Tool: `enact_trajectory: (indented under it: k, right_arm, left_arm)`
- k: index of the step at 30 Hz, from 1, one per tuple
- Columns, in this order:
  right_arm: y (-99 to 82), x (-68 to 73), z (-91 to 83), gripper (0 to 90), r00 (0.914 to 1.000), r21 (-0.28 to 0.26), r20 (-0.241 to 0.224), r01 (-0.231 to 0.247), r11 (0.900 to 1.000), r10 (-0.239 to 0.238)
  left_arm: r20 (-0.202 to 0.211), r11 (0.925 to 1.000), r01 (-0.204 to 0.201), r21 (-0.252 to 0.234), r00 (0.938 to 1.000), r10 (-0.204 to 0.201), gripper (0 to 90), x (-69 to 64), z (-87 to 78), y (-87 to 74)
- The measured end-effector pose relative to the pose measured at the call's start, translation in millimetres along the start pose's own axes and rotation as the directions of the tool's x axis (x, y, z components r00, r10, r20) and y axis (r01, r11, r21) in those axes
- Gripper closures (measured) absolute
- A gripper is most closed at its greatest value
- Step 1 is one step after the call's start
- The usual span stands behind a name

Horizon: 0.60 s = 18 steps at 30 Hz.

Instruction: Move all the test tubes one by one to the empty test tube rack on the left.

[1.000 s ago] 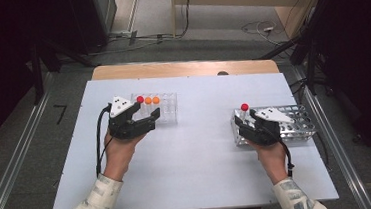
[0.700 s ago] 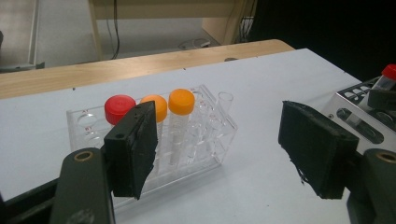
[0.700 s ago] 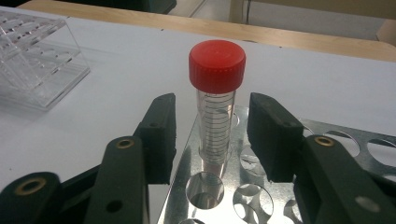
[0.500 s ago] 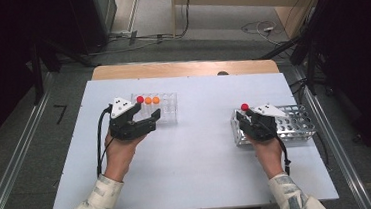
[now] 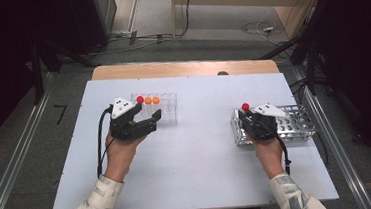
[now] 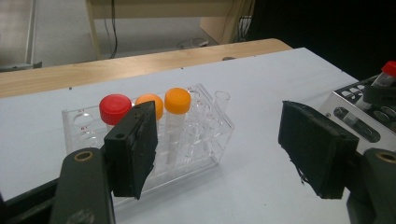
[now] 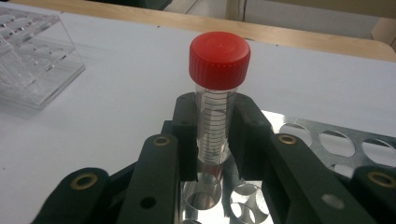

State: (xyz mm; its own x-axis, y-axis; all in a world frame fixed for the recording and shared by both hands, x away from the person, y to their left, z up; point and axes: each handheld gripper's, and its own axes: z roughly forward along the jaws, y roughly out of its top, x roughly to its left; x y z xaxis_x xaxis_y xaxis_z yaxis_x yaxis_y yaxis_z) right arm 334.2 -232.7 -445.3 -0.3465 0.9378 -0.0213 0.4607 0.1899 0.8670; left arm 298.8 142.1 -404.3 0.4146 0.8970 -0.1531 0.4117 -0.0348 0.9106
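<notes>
Right gripper view, bottom centre: the right tool (image 7: 212, 140) is clamped on a clear red-capped tube (image 7: 215, 107), upright, its tip just above or entering a corner hole of the metal rack (image 7: 327, 140). If the tube tilts or misses that hole, it could catch the plate edge and slip in the pads. At the high view's middle left, the left tool (image 5: 147, 125) stands wide and empty just beside the clear plastic rack (image 5: 166, 108); a careless swing there could knock its capped tubes (image 6: 177, 100) over

Grey floor (image 5: 36, 146) with cables (image 5: 255, 27), dark surroundings
</notes>
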Motion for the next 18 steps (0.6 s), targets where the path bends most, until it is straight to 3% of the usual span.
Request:
enact_trajectory:
  k: [10, 18]
  right_arm:
    - [19.1, 0.9, -25.5, 71.2, 1.0000, -0.076, -0.002, 0.003, 0.9971, -0.004]
    - [29.3, 0.8, -42.8, 71.2, 0.9999, -0.120, -0.013, 0.008, 0.9927, -0.010]
  left_arm:
    - [0.004, 1.0000, -0.004, 0.007, 1.0000, 0.004, 28.4, -1.4, 0.4, -0.1]
    - [-0.003, 0.9998, -0.001, 0.018, 1.0000, 0.001, 23.1, -2.2, 2.1, -0.4]
